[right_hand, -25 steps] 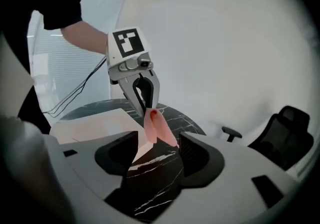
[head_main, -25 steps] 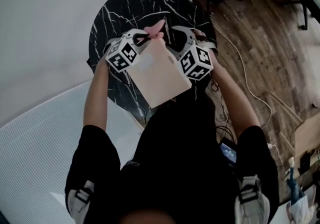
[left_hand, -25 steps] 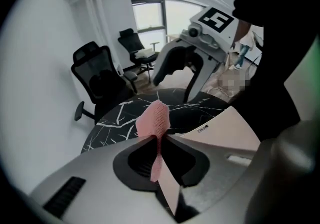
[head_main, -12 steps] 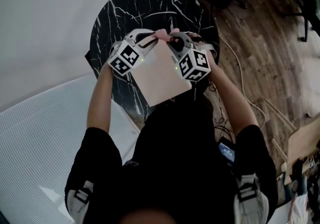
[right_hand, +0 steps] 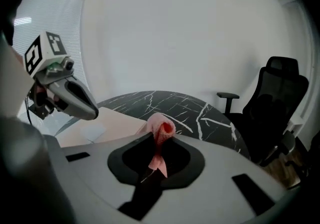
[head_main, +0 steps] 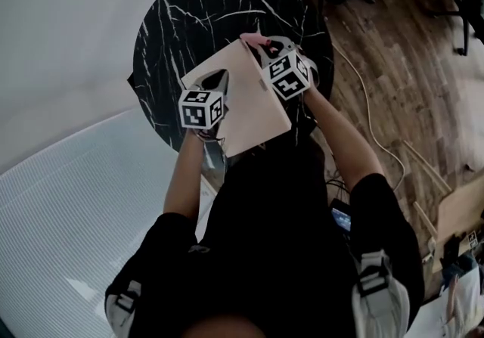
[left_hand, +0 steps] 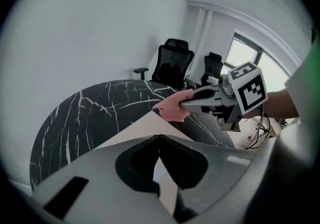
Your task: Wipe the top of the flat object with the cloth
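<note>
A beige flat board (head_main: 246, 102) lies on the round black marble table (head_main: 189, 19). My right gripper (head_main: 261, 45) is at the board's far corner. Its jaws have just been closing and are now shut on a pink cloth (head_main: 252, 39). In the right gripper view the cloth (right_hand: 160, 128) bunches up between the jaws of the right gripper (right_hand: 159, 135). My left gripper (head_main: 218, 78) is over the board's left edge, pointing steeply down with its jaw tips together. The board (left_hand: 130, 130) shows just beyond the tips. I cannot tell if they touch it.
Two black office chairs (left_hand: 172, 65) stand behind the table. Wooden floor (head_main: 393, 64) with a white cable (head_main: 370, 125) lies to the right. A white ribbed surface (head_main: 68, 208) lies at the lower left. The table's far half is bare.
The left gripper has moved from the board's far corner back along its left edge and rolled over. The right gripper has closed on the pink cloth and dropped to the far corner.
</note>
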`<state>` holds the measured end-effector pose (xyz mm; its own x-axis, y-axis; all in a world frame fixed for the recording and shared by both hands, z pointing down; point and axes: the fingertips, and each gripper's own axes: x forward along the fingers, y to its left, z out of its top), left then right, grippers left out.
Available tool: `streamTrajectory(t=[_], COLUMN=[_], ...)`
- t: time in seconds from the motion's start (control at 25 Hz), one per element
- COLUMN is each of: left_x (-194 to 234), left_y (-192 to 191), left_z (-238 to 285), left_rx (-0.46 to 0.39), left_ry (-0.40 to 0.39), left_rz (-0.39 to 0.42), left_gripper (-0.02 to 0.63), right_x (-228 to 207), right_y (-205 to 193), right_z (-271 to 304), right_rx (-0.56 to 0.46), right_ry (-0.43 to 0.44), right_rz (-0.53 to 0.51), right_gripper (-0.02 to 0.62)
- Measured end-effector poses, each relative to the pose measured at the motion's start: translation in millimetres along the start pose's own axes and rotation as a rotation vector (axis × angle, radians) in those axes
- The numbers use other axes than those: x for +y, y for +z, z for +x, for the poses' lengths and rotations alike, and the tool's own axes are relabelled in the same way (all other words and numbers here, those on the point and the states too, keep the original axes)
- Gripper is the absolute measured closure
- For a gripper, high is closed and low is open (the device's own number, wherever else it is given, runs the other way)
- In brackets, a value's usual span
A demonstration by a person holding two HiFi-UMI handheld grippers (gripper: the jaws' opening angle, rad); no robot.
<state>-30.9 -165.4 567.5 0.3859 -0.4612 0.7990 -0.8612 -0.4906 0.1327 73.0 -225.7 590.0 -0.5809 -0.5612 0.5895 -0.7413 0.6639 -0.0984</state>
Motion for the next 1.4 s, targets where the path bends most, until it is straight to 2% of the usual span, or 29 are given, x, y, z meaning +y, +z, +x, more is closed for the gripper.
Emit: streamTrajectory(t=[0.12,0.24,0.52,0.64,0.92,1.4], left_x=[1.3,1.9,2.3,3.3,-3.9,-13.7], left_y=[-19.4,-27.5,-35.0,-37.3,-41.7,-44.5], left_z=[4.9,7.8,16.1,18.1,21.3,13.2], left_rx=[0.025,0.032,0.065,0.076,0.082,0.07], left_ry=[0.054,0.066,0.059,0.058,0.042,0.022], left_rz=[-0.054,-0.093,-0.08,-0.078,-0.082,-0.036], left_gripper=[0.606,0.606,0.606,0.606,0.606,0.606], right_x=[5.3,11.5,28.2,36.4,45.3,55.5], right_y=[-5.6,-6.3,-9.2,-11.3,-17.0,-35.5], right_z=[14.2,23.3,30.5,29.9,23.4,5.7], right_rx=[0.014,0.016,0.015,0.023,0.025,0.024], right_ry=[0.01,0.031,0.135,0.167,0.186,0.172], right_rz=[0.015,0.041,0.128,0.129,0.117,0.138], right_gripper=[0.568,0.568,0.566,0.565,0.565,0.565])
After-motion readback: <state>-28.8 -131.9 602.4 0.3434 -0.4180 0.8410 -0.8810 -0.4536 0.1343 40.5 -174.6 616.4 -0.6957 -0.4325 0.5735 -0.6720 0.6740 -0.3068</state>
